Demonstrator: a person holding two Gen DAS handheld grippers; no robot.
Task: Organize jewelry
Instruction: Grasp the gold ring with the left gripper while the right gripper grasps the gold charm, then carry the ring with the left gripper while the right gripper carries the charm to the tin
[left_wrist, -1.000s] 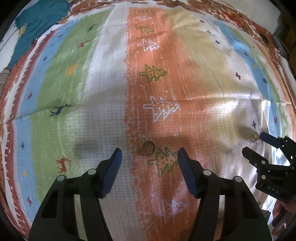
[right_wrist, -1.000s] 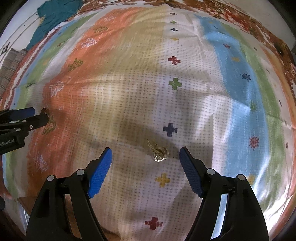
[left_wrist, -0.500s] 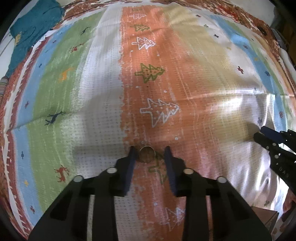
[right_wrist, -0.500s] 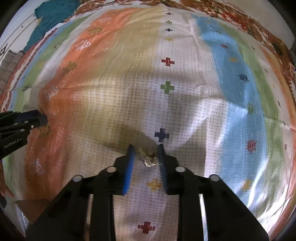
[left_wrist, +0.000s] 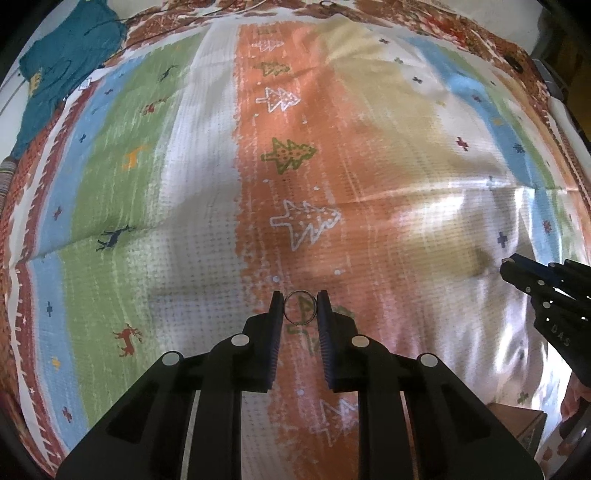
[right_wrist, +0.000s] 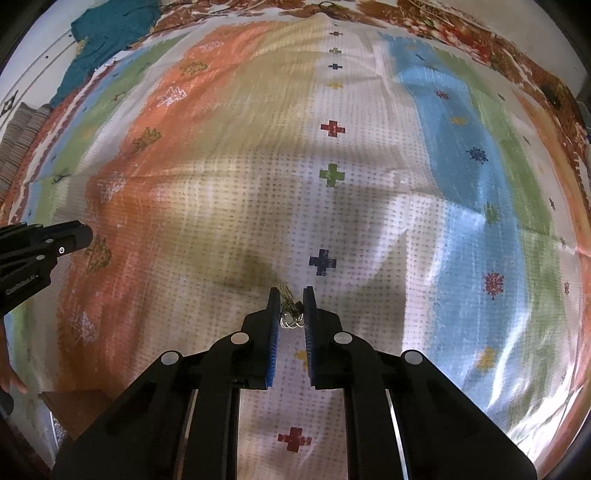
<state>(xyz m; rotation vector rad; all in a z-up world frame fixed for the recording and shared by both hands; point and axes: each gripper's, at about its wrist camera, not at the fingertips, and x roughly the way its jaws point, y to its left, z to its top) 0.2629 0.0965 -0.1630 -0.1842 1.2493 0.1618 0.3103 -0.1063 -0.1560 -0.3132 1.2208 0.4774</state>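
A: While both pieces sit pinched between pads, what worries you most?

B: The ring. The left hand-held gripper has closed on it, squeezing the thin band across its width near the fingertips, so a slight twist could pop it out onto the striped bedspread. I judge that a hard round hoop held at two small contact spots will slip easily.

A: And the other side?

B: The right hand-held gripper is clamped on a gold chain, bunched into a small tangle between the blue pads. Loops hang loose below the pinch, so part of it could slide free or snag the cloth's weave if it drags.

A: Where do the two tools sit relative to each other?

B: In the left wrist view the right tool shows at 3 o'clock, well apart. In the right wrist view the left tool sits at 9 o'clock, also well apart, so no clash seems likely yet.

A: Room to move?

B: The cloth is bare toward 12 o'clock in both views, with a teal garment far off at 11 o'clock. A brown box corner shows at 8 o'clock in the right view, near the bed's edge. A dropped piece there might roll off; I can't tell where the pieces should go.
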